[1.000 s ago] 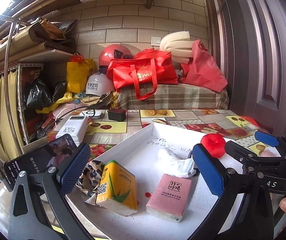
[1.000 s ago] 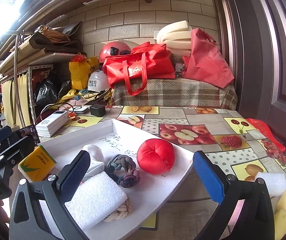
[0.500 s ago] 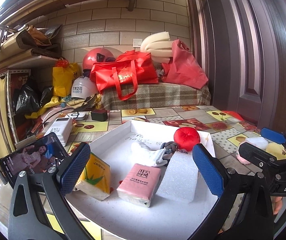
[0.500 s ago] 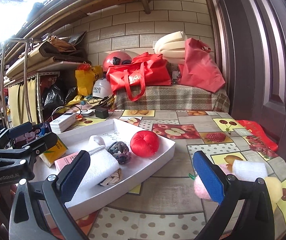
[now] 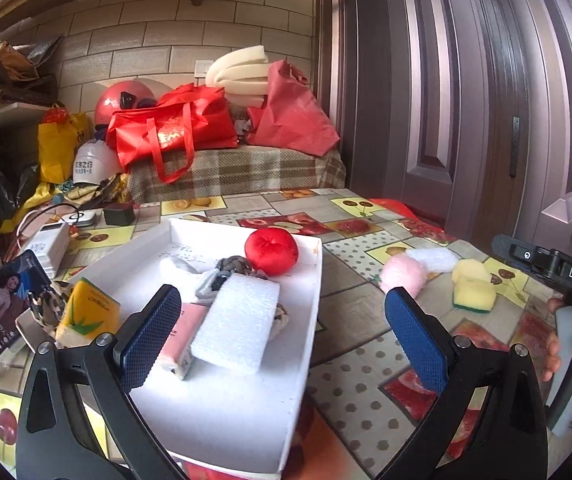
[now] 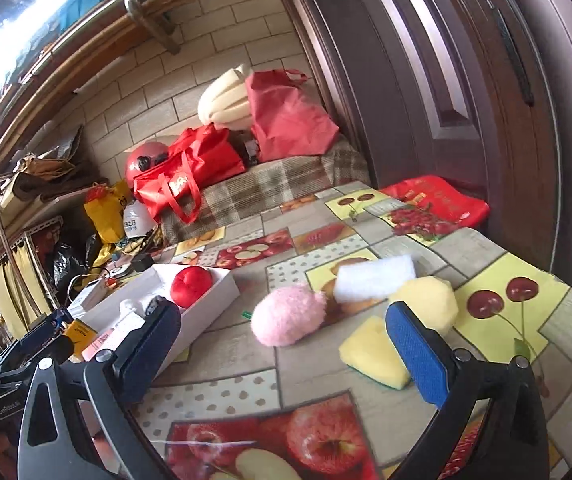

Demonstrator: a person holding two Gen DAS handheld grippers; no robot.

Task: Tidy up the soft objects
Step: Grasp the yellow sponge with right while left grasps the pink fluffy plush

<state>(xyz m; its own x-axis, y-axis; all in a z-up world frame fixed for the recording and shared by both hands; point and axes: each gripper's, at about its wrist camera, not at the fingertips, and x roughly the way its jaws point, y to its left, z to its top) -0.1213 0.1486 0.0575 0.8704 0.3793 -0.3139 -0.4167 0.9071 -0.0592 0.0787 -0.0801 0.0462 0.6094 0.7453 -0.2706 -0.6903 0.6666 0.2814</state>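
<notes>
Inside the white tray (image 5: 314, 280) several soft items are sitting already; your right hand-held gripper (image 6: 282, 342), spread and empty, is facing the pink puff (image 6: 288, 314) and sponges (image 6: 373, 352) on the bench (image 6: 246, 384).

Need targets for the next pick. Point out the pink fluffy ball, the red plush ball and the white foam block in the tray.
pink fluffy ball (image 6: 287, 314), right wrist view, centre of its fuzzy body.
red plush ball (image 5: 271, 251), left wrist view, middle of its front face.
white foam block (image 5: 236, 322), left wrist view, centre of its top face.
</notes>
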